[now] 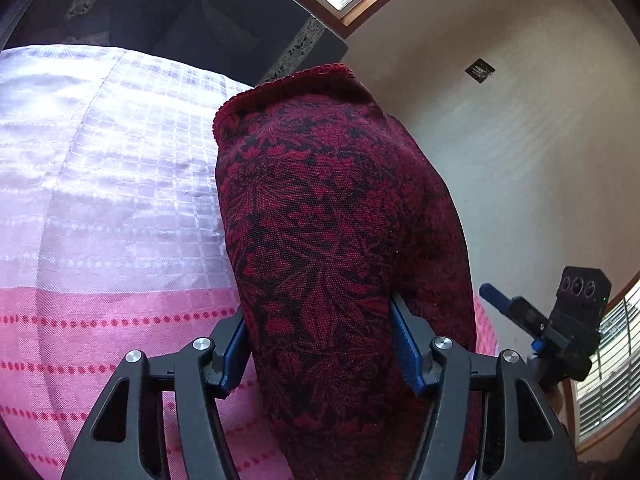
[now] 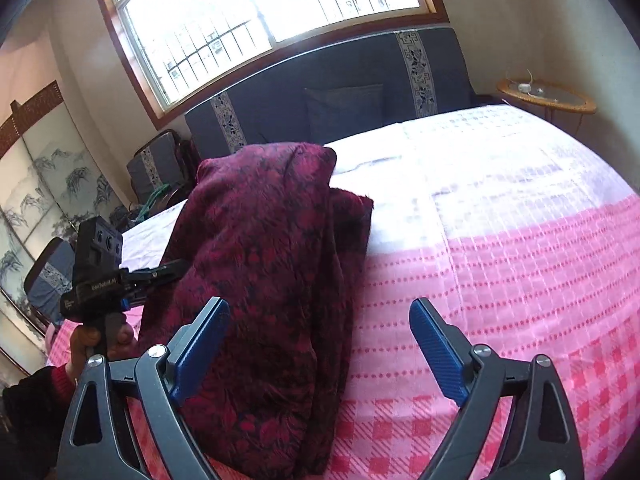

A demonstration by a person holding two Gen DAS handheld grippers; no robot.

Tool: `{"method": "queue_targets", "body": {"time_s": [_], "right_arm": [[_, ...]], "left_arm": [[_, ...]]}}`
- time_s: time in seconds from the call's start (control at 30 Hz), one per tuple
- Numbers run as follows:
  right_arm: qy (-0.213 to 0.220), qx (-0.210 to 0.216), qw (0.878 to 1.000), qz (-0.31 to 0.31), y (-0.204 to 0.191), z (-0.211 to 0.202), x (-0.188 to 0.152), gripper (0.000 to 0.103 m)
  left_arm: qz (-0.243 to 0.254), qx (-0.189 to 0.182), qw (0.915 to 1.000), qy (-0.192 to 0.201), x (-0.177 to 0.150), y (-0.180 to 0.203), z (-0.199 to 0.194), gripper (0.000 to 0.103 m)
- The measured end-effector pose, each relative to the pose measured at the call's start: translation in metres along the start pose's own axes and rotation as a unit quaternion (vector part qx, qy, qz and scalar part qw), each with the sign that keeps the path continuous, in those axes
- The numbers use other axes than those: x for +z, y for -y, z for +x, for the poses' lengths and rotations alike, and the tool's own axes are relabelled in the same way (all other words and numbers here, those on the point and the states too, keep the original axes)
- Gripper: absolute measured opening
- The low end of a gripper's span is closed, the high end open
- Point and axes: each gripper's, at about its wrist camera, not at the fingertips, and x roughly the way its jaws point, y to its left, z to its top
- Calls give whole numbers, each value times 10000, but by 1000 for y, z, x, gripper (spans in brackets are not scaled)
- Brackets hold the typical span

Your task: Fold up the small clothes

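Centre frame, the left gripper point(image 1: 320, 344) clamps the red cloth point(image 1: 332, 216), lifting it to fold; the right gripper point(image 2: 320, 344) hangs released, empty.

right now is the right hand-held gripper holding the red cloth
No, the right hand-held gripper stands wide open, and the red cloth only lies past its left finger on the bedspread.

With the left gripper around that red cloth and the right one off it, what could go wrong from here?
1. The left gripper straddles a thick bundle of the red cloth; it may catch only some layers, and the fold could fall open.
2. The right gripper is open and holds nothing, so the unsupported side may sag onto the pink bedspread.
3. The two grippers are close together; a careless move could knock them.
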Motion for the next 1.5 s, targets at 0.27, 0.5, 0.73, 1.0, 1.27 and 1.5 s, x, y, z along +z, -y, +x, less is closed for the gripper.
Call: {"method": "queue_targets", "body": {"time_s": [0.27,0.5,0.73,1.0,1.27,1.5], "right_arm": [[-236,471,9902,-1297,-70,73,75,37],[-755,-209,9914,-1045,-25,117,42,12],[-670,1141,9905,385,26,107,52,14],[-481,1473,9817,1106,66,68,47,89],[-1488,1917,9559,1657,75,108,29,93],[-1733,2483,9462,1141,39,132,17,96]], "left_arm": [[141,110,9998,82,0,9,0,63],[589,410,9972,190,-3,29,6,66],[617,452,9969,194,-5,30,8,66],[585,448,9971,199,-4,26,9,67],[565,444,9972,199,-4,25,10,67],[527,408,9976,196,-3,22,10,67]]}}
